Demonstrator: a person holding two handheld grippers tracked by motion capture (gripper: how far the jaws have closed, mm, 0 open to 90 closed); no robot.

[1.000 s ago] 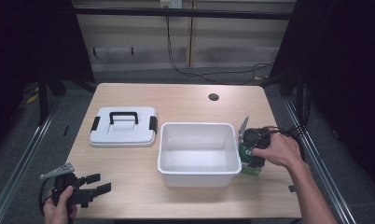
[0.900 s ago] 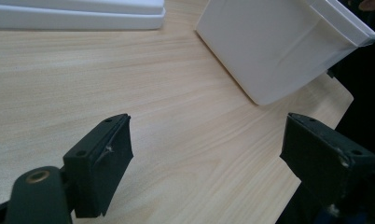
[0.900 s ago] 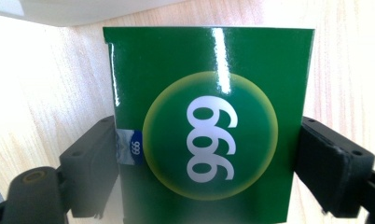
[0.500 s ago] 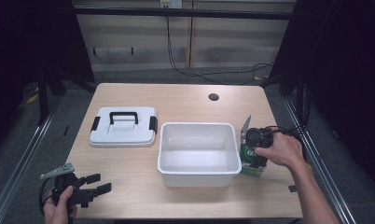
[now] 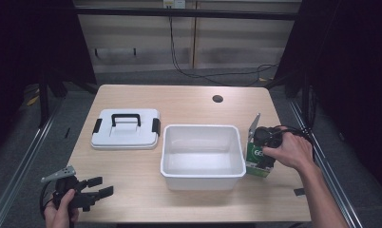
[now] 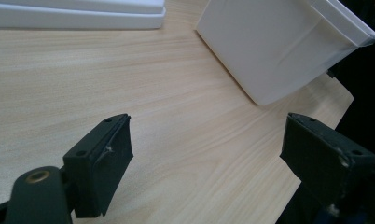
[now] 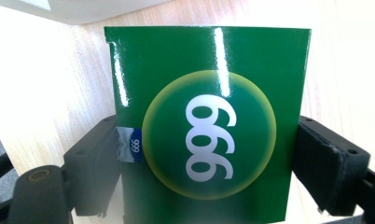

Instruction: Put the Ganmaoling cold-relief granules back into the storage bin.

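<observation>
A pale wooden worktop [image 5: 189, 99] holds a white bin [image 5: 201, 176]. Just right of it, the right gripper [image 7: 204, 163] clamps a green box [image 7: 204, 126]; lift squarely to clear the rim. The left gripper [image 6: 206, 154] rests open.

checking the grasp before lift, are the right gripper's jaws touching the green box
Touching. In the right gripper view the green box sits between the right gripper jaws, both black pads pressed flush against its side edges with no table showing between pad and box.
</observation>
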